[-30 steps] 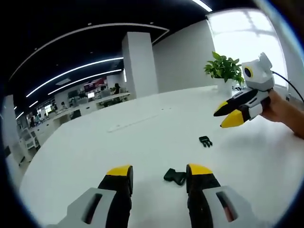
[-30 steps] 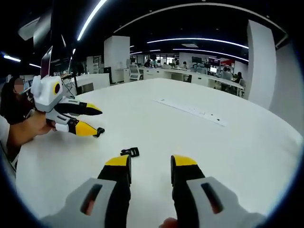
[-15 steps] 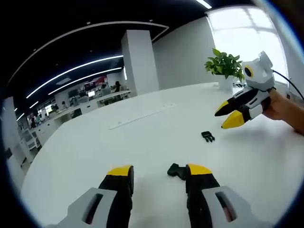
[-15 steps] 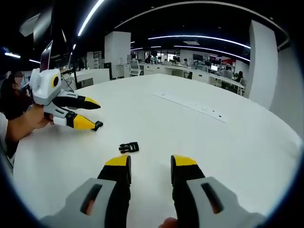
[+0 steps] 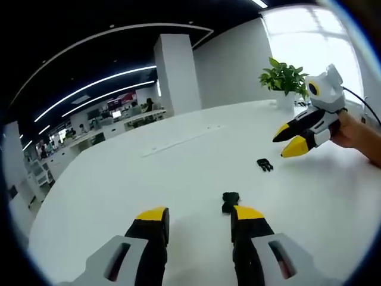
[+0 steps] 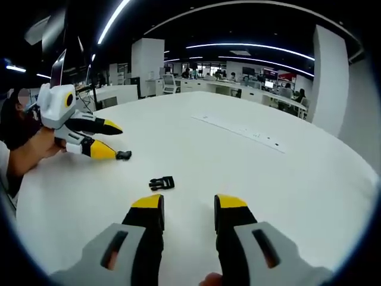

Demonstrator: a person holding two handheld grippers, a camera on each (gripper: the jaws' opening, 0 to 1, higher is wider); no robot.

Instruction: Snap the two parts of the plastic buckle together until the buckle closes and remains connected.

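1. Now the nearer buckle part (image 5: pixel 230 201) lies just ahead of the left gripper (image 5: pixel 198 214), right by the tip of its right finger; half a second ago it lay flatter and more crosswise, so it looks turned, perhaps nudged by that fingertip, though the camera has shifted too.
2. Meanwhile the other buckle part (image 5: pixel 264 164) rests on the white surface (image 5: pixel 119 190) further right, near the right gripper (image 5: pixel 286 138), and well apart from the first piece.
3. From the right gripper view, the right gripper's (image 6: pixel 187 205) own fingers stand spread with nothing between them, and its buckle part (image 6: pixel 162 183) lies just ahead and slightly left of them.
4. Over there the left gripper, held by a hand (image 6: pixel 36 156), has its fingers spread as well, with the first piece touching or nearly touching the lower tip; I can't tell which.
5. For the task, neither piece is gripped yet and the halves are still separate, so I judge the pick-up is only starting; a nudged piece may need re-aiming.
6. As for writing, I can read no brand or label on the buckle, grippers, or the pale strip (image 6: pixel 238 136) lying far across the surface.
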